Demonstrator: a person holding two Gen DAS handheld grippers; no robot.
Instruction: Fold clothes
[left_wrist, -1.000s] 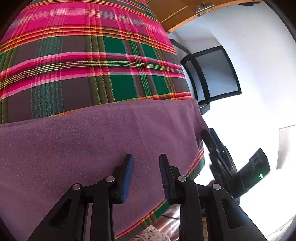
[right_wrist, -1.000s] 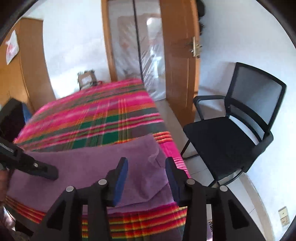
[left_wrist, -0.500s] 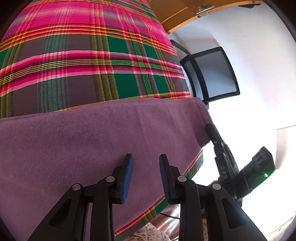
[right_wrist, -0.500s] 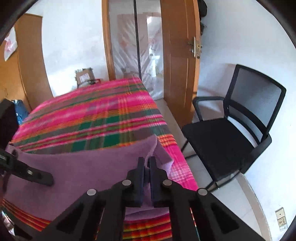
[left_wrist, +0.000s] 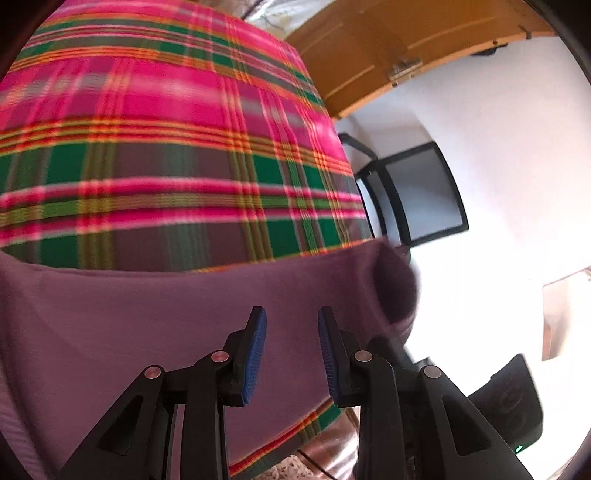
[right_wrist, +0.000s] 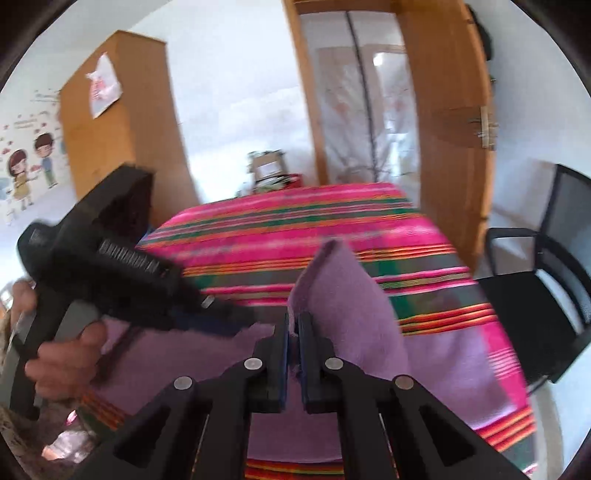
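Observation:
A purple garment (left_wrist: 147, 314) lies spread along the near edge of a bed with a pink and green plaid cover (left_wrist: 147, 147). My left gripper (left_wrist: 291, 332) hovers over it with the jaws apart and nothing pinched between the blue pads. In the right wrist view my right gripper (right_wrist: 293, 332) is shut on the purple garment (right_wrist: 347, 295) near its right corner, which stands lifted in a peak. The left gripper (right_wrist: 236, 317), held by a hand (right_wrist: 62, 365), reaches in from the left just above the cloth. The lifted corner shows as a rounded fold (left_wrist: 395, 288).
A black mesh office chair (right_wrist: 535, 295) stands right of the plaid cover (right_wrist: 295, 229), close to its edge. Behind are a wooden door (right_wrist: 450, 110), a wooden wardrobe (right_wrist: 118, 129) at the left and a small box (right_wrist: 269, 166) past the bed's far end.
My right gripper closed on the garment's right corner and raised it off the bed. My left gripper moved forward over the cloth with its jaws unchanged.

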